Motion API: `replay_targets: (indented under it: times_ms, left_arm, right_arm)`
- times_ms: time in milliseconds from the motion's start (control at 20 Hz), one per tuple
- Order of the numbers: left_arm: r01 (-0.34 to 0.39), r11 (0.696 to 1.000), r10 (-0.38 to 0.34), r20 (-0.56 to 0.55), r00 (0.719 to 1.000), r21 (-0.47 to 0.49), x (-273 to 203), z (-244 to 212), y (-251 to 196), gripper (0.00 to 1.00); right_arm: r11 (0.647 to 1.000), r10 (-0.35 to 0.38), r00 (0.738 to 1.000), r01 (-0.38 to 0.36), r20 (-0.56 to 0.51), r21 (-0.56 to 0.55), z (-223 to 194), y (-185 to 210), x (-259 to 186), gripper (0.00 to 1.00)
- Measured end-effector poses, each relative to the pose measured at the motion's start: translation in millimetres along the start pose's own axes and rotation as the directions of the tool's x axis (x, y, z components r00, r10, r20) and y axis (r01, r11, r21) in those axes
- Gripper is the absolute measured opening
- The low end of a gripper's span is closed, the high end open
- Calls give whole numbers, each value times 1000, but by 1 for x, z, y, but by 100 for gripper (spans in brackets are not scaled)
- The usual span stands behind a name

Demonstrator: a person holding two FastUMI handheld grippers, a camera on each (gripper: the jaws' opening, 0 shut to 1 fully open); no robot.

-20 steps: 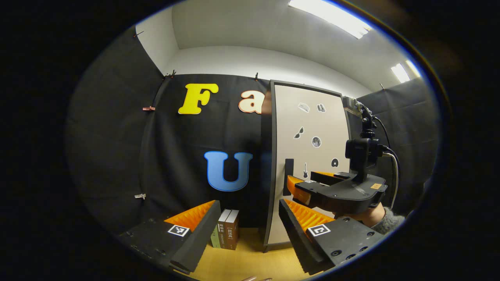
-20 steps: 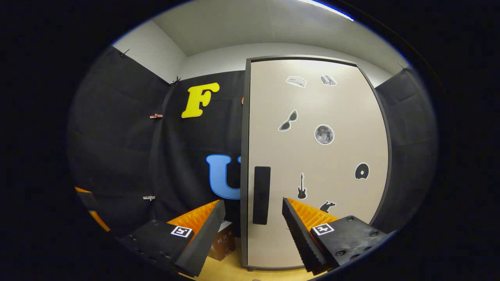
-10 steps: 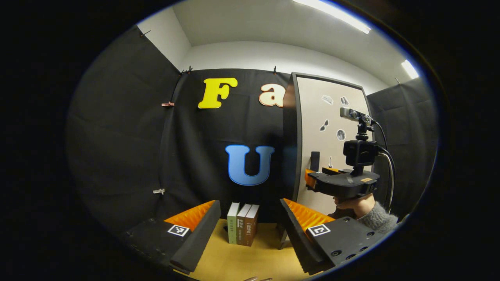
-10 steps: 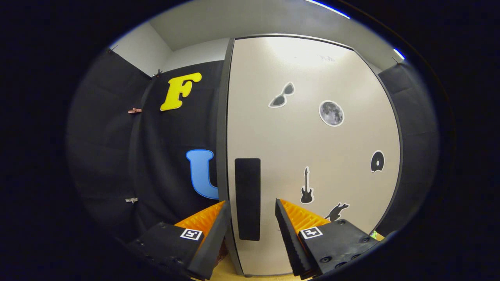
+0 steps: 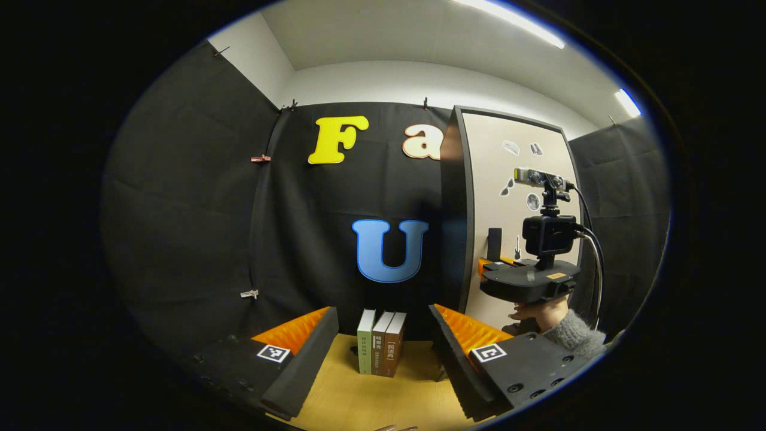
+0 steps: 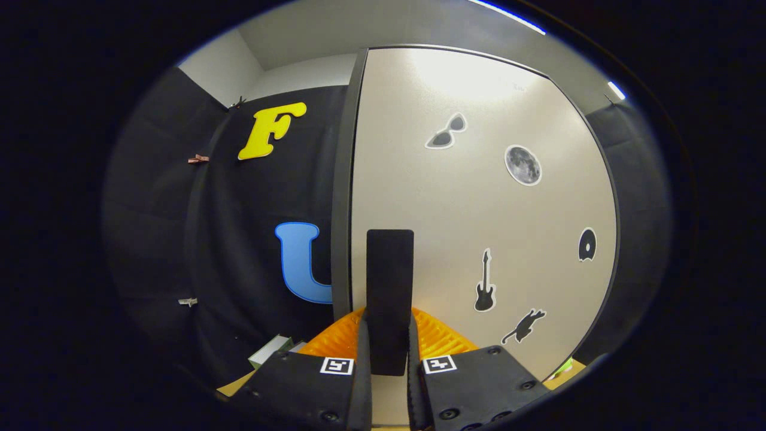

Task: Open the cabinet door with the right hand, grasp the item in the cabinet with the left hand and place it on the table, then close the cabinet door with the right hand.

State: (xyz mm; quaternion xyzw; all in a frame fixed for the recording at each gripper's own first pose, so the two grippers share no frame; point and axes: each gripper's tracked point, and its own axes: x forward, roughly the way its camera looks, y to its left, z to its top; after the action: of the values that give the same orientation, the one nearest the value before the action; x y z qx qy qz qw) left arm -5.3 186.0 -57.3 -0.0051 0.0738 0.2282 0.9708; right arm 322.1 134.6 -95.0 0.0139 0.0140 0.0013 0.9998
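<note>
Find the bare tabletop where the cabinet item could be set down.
Bare table lies in front of the three upright books, between the left gripper fingers. Crowded: the cabinet door, where the right gripper clamps the black handle.

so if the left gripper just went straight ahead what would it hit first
Probably the books standing on the table: they sit in line between the open left gripper's fingers, ahead of the booth wall. Depth is hard to judge.

Right gripper (image 6: 389,353) clamped (left gripper (image 5: 380,353) wide).
</note>
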Motion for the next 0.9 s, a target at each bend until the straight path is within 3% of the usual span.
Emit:
replay_targets:
  times_ms: [50,100,350,700,900]
  left_arm:
    - [-2,1000,2,1,1000,1,-1,1,0,94]
    - [-5,1000,4,5,1000,5,-4,2,2,92]
    - [25,1000,-25,27,999,0,-28,9,5,94]
    - [81,996,-80,15,997,-24,-71,3,6,94]
    - [111,994,-112,21,994,13,-80,3,-5,94]
  right_arm:
    - [1000,4,1000,-4,3,8,-1,1,1,27]
    - [1000,7,1000,-7,-5,15,0,0,-1,16]
    - [999,53,997,-53,-48,9,0,1,-17,16]
    - [998,64,996,-64,-68,-3,8,-5,-65,16]
    - [997,83,995,-83,-63,4,14,-22,-100,16]
